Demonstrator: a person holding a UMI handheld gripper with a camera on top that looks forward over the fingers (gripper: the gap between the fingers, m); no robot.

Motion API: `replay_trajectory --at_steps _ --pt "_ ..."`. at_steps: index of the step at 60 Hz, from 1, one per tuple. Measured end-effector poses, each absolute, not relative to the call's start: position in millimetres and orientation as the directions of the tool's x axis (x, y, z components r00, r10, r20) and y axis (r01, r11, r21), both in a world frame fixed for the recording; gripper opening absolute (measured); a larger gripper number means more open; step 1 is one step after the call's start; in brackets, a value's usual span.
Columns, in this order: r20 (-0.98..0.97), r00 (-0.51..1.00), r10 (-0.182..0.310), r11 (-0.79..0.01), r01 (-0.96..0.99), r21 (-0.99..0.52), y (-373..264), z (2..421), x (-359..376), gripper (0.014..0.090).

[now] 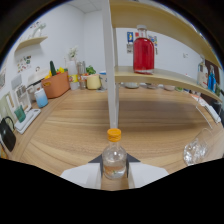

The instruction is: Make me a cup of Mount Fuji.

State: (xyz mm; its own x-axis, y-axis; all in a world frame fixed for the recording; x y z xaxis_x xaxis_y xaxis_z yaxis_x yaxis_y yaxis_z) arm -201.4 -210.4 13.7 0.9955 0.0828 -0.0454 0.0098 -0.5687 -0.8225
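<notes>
Standing straight up on the wooden table, the small bottle with the orange cap sits between the gripper fingers, which squeeze both its sides.

A clear bottle with an orange cap stands upright on the wooden worktop, pinched between the 2 white fingers of the tongs. A clear glass sits nearby; a red jar occupies the shelf beyond.
</notes>
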Motion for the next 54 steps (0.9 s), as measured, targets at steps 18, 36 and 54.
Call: replay_trajectory --at_steps 18,36,54 --pt "-0.039 0.989 0.145 -0.565 0.050 -0.824 -229.3 22.6 -203.2 0.0514" --pt "-0.079 0.980 0.185 -0.454 0.014 -0.891 -263.2 110.7 -147.4 0.0861" --pt "-0.019 0.997 0.080 -0.453 0.020 -0.891 -295.9 123.2 1.9 0.0856"
